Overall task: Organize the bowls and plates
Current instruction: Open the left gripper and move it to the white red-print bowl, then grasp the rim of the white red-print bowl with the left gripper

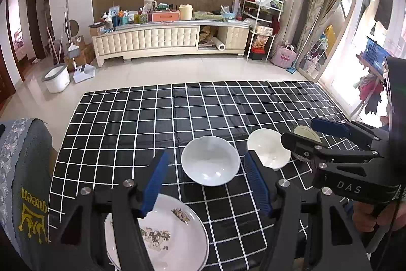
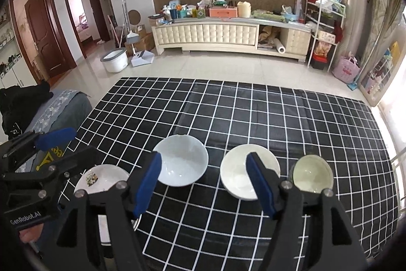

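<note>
Nearest, at the table's [image 2: 291, 118] near left corner, a white plate [image 1: 175, 240] with a printed floral picture lies flat, face up; the left gripper [image 1: 205, 184] hangs over it, jaws spread wide and empty, and its frame hides the plate's left part. Farther in, three round bowls stand upright, mouths up, in a row along the near edge: a white bowl [image 2: 181, 164], a cream bowl [image 2: 237, 173], then a pale greenish bowl [image 2: 312, 174]. The right gripper [image 2: 203, 182] is parted, holding nothing; one finger covers part of the cream bowl.
</note>
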`<state>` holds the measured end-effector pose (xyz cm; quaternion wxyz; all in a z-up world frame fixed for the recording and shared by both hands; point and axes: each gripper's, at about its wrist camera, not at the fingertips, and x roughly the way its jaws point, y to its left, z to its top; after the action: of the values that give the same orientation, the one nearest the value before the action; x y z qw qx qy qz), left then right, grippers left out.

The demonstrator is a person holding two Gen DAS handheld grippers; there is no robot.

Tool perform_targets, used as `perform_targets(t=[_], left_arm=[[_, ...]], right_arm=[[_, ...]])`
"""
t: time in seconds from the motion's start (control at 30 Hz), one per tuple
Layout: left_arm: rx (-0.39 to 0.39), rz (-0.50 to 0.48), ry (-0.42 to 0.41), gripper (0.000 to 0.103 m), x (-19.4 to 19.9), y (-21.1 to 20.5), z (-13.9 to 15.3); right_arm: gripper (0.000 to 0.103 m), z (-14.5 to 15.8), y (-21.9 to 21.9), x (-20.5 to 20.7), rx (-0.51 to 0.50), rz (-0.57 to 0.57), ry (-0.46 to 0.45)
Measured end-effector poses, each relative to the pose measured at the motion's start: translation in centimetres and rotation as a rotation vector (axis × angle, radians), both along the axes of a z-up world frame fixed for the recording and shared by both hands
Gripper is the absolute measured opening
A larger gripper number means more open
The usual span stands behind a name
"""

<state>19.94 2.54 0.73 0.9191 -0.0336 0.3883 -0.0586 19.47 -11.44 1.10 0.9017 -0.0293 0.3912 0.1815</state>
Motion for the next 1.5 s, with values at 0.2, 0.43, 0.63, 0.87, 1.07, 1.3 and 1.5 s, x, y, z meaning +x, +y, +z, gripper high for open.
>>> perform_targets(t=[0.2, 0.43, 0.63, 0.87, 1.07, 1.3, 1.5], left_arm=[[-0.024, 0.006, 0.049, 0.060, 2.6, 0.9, -1.9], [-0.044, 0.021, 0.114, 0.060, 5.8, 1.6, -4.6], [-0.050, 0.018, 0.165, 0.060, 7.6, 2.1, -7.2], [-0.069, 0.006, 0.217, 0.054, 9.1, 2.3, -10.1], [-0.083, 0.000, 0.286, 0.035, 10.2, 2.2, -12.5], [-0.106, 0.001, 0.350, 0.025, 10.1, 2.3, -14.2], [-0.120, 0.004, 0.387, 0.016, 10.4, 2.3, -15.4]], right_arm=[[0.073, -1.3, 0.7, 2.8, -0.011, 0.005, 0.036], [0.073, -3.6, 1.8, 5.6, -0.027, 0.020, 0.084], [0.073, -6.0, 2.5, 7.6, -0.034, 0.022, 0.129], [0.073, -8.6, 3.2, 9.1, -0.064, 0.048, 0.171], [0.056, -10.9, 3.1, 10.4, -0.072, 0.037, 0.222], [0.046, -12.2, 3.4, 10.6, -0.061, 0.072, 0.254], [0.036, -13.3, 4.0, 10.4, -0.089, 0.081, 0.266]])
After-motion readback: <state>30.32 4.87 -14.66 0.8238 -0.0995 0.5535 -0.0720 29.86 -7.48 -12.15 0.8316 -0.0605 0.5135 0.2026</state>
